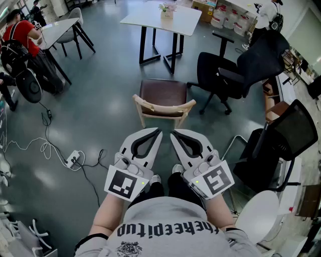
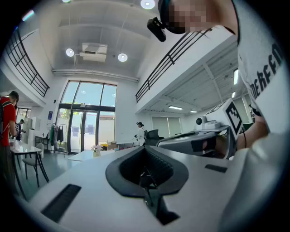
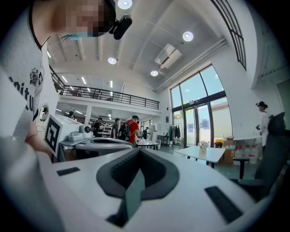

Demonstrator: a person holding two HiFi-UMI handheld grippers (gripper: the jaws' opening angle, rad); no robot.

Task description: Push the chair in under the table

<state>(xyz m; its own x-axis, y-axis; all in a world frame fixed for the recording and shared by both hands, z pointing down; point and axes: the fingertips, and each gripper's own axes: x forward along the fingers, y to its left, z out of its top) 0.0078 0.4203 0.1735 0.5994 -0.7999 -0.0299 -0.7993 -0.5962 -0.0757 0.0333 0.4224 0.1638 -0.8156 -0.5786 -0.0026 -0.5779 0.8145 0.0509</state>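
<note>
A chair (image 1: 163,99) with a brown seat and a pale wooden backrest stands on the grey floor, its back toward me. Beyond it, across a gap of floor, is a white table (image 1: 145,21) on black legs with a small flower pot (image 1: 166,11) on top. My left gripper (image 1: 156,132) and right gripper (image 1: 174,134) are held side by side, level, just short of the backrest and not touching it. Both are shut with nothing between the jaws. The left gripper view shows its shut jaws and the table (image 2: 86,155) far off. The right gripper view also shows the table (image 3: 205,153).
Black office chairs stand to the right: one (image 1: 220,75) beside the wooden chair, another (image 1: 283,138) nearer me. A power strip (image 1: 74,159) and cables lie on the floor at left. A person in red (image 1: 20,31) sits at another table, with a fan (image 1: 28,86) nearby.
</note>
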